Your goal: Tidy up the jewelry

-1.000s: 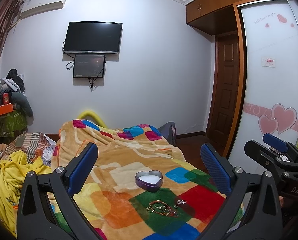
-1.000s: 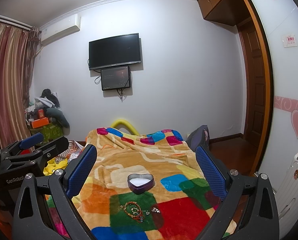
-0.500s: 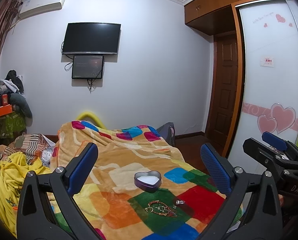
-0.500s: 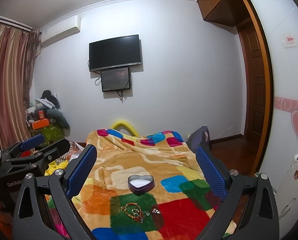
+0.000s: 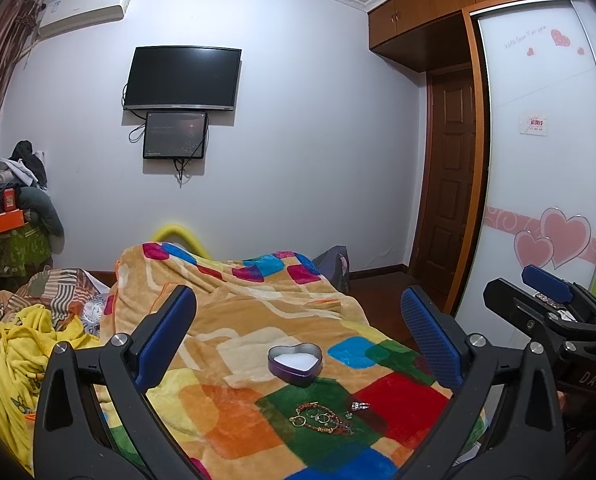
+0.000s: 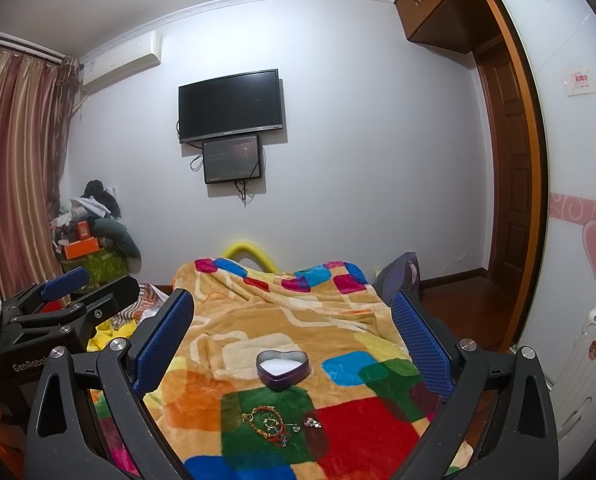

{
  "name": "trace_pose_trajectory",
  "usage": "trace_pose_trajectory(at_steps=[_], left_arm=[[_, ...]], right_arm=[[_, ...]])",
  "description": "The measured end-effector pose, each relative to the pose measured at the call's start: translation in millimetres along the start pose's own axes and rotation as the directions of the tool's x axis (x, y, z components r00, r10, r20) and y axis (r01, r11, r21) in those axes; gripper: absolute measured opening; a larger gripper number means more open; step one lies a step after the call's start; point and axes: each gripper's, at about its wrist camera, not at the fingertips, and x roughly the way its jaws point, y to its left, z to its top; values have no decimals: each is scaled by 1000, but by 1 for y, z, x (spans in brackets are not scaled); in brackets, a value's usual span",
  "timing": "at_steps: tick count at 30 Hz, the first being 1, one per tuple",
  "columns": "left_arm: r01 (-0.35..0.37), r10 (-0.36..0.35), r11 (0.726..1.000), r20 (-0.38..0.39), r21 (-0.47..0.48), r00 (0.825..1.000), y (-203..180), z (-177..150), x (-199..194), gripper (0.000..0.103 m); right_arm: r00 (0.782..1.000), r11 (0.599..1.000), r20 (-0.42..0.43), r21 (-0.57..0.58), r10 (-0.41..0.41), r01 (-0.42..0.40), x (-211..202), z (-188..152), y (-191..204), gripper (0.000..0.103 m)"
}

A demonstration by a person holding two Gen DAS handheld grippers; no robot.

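Note:
A purple heart-shaped tin with a white lining sits open on a colourful patchwork blanket; it also shows in the right wrist view. In front of it lies a small heap of jewelry: a red beaded bracelet and gold rings, with a silver piece to its right. The same heap and silver piece show in the right wrist view. My left gripper is open and empty above the blanket. My right gripper is open and empty, level with it on the right.
Yellow bedding and striped cloth lie left of the blanket. A wall TV hangs ahead. A wardrobe with heart stickers and a wooden door stand at right. A white suitcase is at far right.
Both grippers have drifted slightly; the view shifts a little, and the tin and jewelry stay where they were. Both stay open.

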Motion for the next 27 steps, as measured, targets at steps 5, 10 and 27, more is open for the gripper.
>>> trace_pose_trajectory(at_steps=[5,10,27], left_arm=[[3,-3,1000,-10,-2,1000,1,0,2,103],[0,0,1000,-30,0,1000,4,-1,12,103],[-50,52,999,-323,15,945,35,-60,112,90]], right_arm=[[1000,1000,-11,3,0,0,3,1,-2,98],[1000,1000,-30,1,-4,4,11,-1,-5,98],[951,998,-305,19,-56,64,82,-53,-42,98]])
